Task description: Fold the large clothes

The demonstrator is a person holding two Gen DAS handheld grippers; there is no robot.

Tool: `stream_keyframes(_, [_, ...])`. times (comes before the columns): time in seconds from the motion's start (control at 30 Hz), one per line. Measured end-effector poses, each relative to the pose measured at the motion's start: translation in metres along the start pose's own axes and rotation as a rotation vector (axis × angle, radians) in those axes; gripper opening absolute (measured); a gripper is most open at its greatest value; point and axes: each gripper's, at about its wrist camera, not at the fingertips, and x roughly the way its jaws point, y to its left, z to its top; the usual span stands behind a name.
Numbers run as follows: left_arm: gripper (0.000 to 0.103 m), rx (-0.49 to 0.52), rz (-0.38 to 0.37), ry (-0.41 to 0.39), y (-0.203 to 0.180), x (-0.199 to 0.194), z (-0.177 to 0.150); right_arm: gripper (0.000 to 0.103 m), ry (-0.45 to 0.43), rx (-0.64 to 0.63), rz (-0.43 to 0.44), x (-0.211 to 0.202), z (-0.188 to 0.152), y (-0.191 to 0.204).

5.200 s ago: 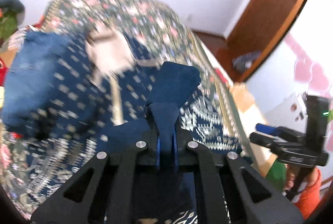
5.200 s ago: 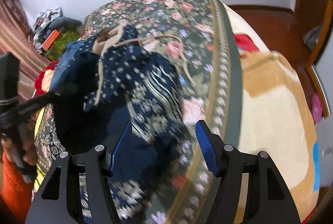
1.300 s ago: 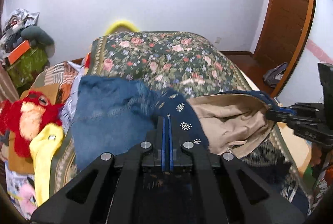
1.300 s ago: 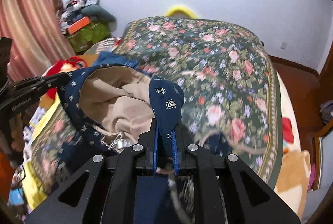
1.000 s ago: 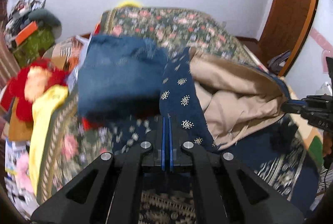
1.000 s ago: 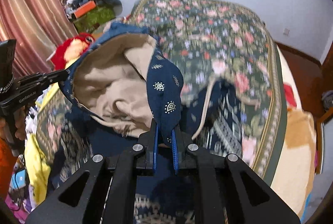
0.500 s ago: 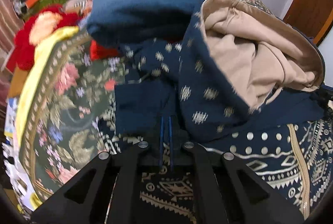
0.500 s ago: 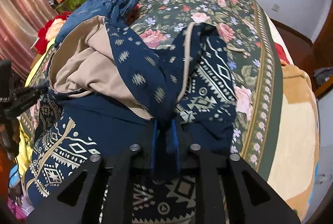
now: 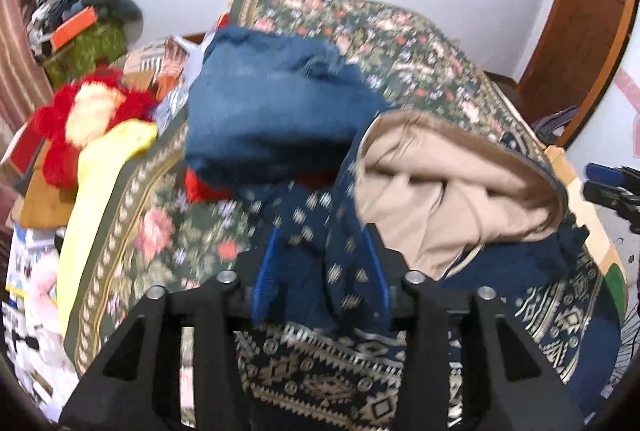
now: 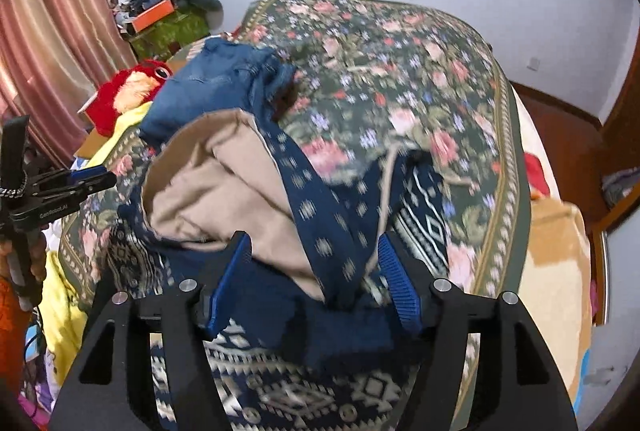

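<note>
A large navy patterned garment (image 9: 400, 383) with a beige lining (image 9: 448, 183) lies on the floral bedspread (image 9: 400, 43), its upper part folded over the lower. My left gripper (image 9: 320, 271) is open, its blue pads either side of a navy fold that it no longer pinches. My right gripper (image 10: 312, 275) is open too, over the same garment (image 10: 320, 231) and beige lining (image 10: 216, 183). Each gripper shows at the edge of the other's view.
Folded blue jeans (image 9: 272, 103) sit on the bed behind the garment. A red plush toy (image 9: 88, 115) and a yellow cloth (image 9: 100, 175) lie at the bed's left edge. Cluttered boxes (image 10: 160, 15) stand by the curtain; a wooden door (image 9: 584, 15) is at the right.
Both grippers carried the garment's upper edge up and forward, laid it down on the bed, then opened and let the cloth go.
</note>
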Motion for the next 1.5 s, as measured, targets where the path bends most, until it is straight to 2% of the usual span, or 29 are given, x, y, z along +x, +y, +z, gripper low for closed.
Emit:
stream_keyframes(0.13, [0.051, 0.034, -0.021, -0.016, -0.01, 0.013, 0.017, 0.062, 0.015, -0.012, 0.027, 0.022, 0.014, 0.006])
stream_keyframes(0.43, [0.051, 0.04, -0.054, 0.077, -0.02, 0.08, 0.036, 0.062, 0.108, 0.015, 0.07, 0.077, 0.032, 0.006])
stream_keyframes(0.67, [0.051, 0.015, -0.082, 0.113, -0.019, 0.113, 0.044, 0.062, 0.146, 0.03, 0.106, 0.105, 0.038, 0.002])
stream_keyframes(0.7, [0.049, 0.012, -0.083, 0.113, -0.019, 0.115, 0.045, 0.06, 0.152, 0.029, 0.112, 0.108, 0.038, 0.003])
stream_keyframes(0.73, [0.046, 0.009, -0.084, 0.112, -0.019, 0.117, 0.045, 0.052, 0.152, 0.025, 0.117, 0.11, 0.038, 0.004])
stream_keyframes(0.77, [0.038, 0.008, -0.088, 0.115, -0.019, 0.119, 0.046, 0.048, 0.152, 0.023, 0.12, 0.111, 0.039, 0.004])
stream_keyframes(0.8, [0.024, 0.004, -0.098, 0.118, -0.018, 0.121, 0.046, 0.037, 0.152, 0.023, 0.128, 0.112, 0.038, 0.004])
stream_keyframes(0.83, [0.019, -0.003, -0.111, 0.116, -0.018, 0.121, 0.046, 0.024, 0.15, 0.025, 0.136, 0.112, 0.038, 0.005])
stream_keyframes(0.87, [0.012, -0.007, -0.117, 0.114, -0.018, 0.121, 0.046, 0.018, 0.141, 0.033, 0.151, 0.112, 0.038, 0.005])
stream_keyframes(0.9, [0.011, -0.015, -0.126, 0.11, -0.017, 0.119, 0.046, 0.012, 0.136, 0.041, 0.157, 0.11, 0.037, 0.005])
stream_keyframes(1.0, [0.008, -0.015, -0.144, 0.093, -0.02, 0.107, 0.045, 0.01, 0.099, 0.026, 0.148, 0.099, 0.035, 0.012])
stream_keyframes(1.33, [0.008, 0.06, -0.214, -0.031, -0.043, 0.013, 0.042, 0.009, 0.008, 0.018, 0.191, 0.034, 0.029, 0.016])
stream_keyframes(1.5, [0.008, 0.1, -0.242, -0.043, -0.055, -0.02, 0.027, 0.009, -0.006, 0.021, 0.203, 0.004, 0.01, 0.017])
